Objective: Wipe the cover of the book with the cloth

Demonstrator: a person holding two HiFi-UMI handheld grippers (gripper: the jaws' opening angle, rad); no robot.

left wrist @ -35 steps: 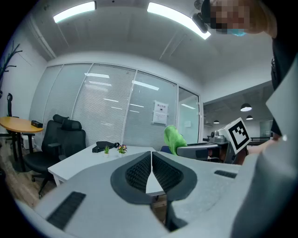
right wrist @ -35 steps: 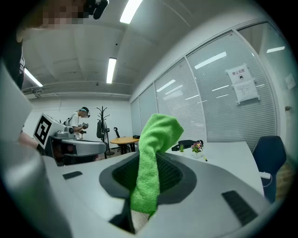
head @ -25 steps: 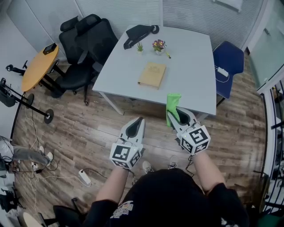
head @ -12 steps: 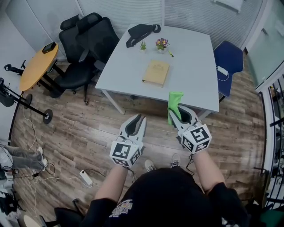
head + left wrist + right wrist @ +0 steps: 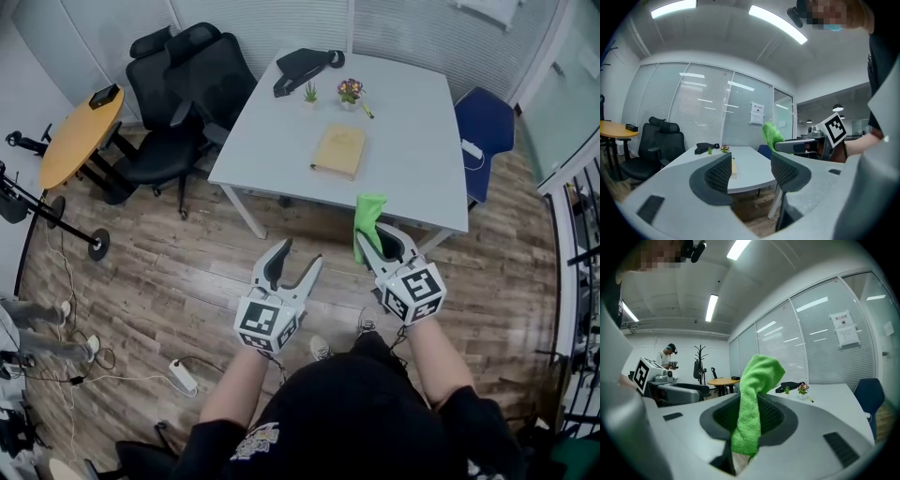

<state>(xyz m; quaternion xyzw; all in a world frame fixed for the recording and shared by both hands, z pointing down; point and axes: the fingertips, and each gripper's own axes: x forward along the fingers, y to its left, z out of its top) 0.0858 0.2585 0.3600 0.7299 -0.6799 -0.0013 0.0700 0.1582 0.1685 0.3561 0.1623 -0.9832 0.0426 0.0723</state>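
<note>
Currently the left hand-held gripper (image 5: 302,253) is opening, empty (right hand-held gripper (image 5: 377,236) clamps the green cloth (image 5: 367,210)).

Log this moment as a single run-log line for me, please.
phase: pre-wipe | left gripper: jaws opening, empty | right gripper: shut on green cloth | book: closed on table, untouched

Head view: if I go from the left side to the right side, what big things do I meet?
Round orange table → black office chairs → tan book lying on the white table → blue chair.
</note>
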